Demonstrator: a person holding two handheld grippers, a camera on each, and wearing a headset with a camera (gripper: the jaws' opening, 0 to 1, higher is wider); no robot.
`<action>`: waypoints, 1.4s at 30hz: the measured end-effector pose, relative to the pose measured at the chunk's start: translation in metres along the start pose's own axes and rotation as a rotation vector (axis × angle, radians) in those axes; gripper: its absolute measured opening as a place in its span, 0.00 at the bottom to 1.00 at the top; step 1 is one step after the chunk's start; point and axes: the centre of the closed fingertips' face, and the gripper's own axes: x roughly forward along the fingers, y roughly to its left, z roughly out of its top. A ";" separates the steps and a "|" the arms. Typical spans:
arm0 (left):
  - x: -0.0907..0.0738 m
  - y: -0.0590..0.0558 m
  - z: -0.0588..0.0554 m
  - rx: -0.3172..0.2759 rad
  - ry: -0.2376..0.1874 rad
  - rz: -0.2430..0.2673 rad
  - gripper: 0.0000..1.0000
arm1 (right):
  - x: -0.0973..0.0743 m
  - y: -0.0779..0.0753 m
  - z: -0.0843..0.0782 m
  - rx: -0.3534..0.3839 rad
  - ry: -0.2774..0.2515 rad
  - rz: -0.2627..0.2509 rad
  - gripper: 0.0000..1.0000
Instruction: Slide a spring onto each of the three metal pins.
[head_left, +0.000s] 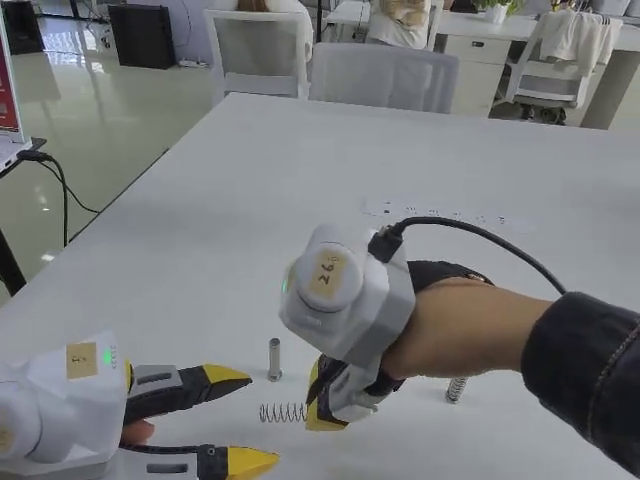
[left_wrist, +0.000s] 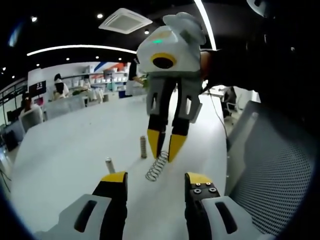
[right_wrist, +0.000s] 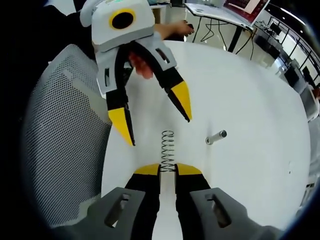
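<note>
My right gripper (head_left: 318, 410) (right_wrist: 168, 170) is shut on one end of a loose spring (head_left: 283, 411) (right_wrist: 167, 147), which lies level just above the white table (head_left: 300, 180). A bare metal pin (head_left: 274, 360) (right_wrist: 216, 136) stands upright right behind the spring. Facing it from the left, my left gripper (head_left: 262, 420) (left_wrist: 157, 178) is open and holds nothing; the spring (left_wrist: 156, 166) points toward its jaws. Another pin wearing a spring (head_left: 455, 390) (left_wrist: 143, 147) stands to the right, partly hidden by my right hand.
The table stretches far ahead with bare room. Grey chairs (head_left: 380, 75) stand at its far edge, with desks behind. A mesh chair back (left_wrist: 280, 170) (right_wrist: 65, 130) is close behind me. A black cable (head_left: 480, 235) trails from the right gripper.
</note>
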 end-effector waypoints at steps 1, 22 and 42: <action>0.000 -0.001 0.000 0.005 0.001 -0.004 0.39 | -0.001 0.001 0.000 -0.002 0.002 0.002 0.08; 0.007 -0.017 0.005 0.043 0.004 -0.086 0.15 | -0.010 0.015 0.000 -0.070 0.006 0.040 0.08; 0.009 -0.026 0.002 0.065 0.020 -0.126 0.04 | -0.012 0.023 0.000 -0.100 0.007 0.062 0.08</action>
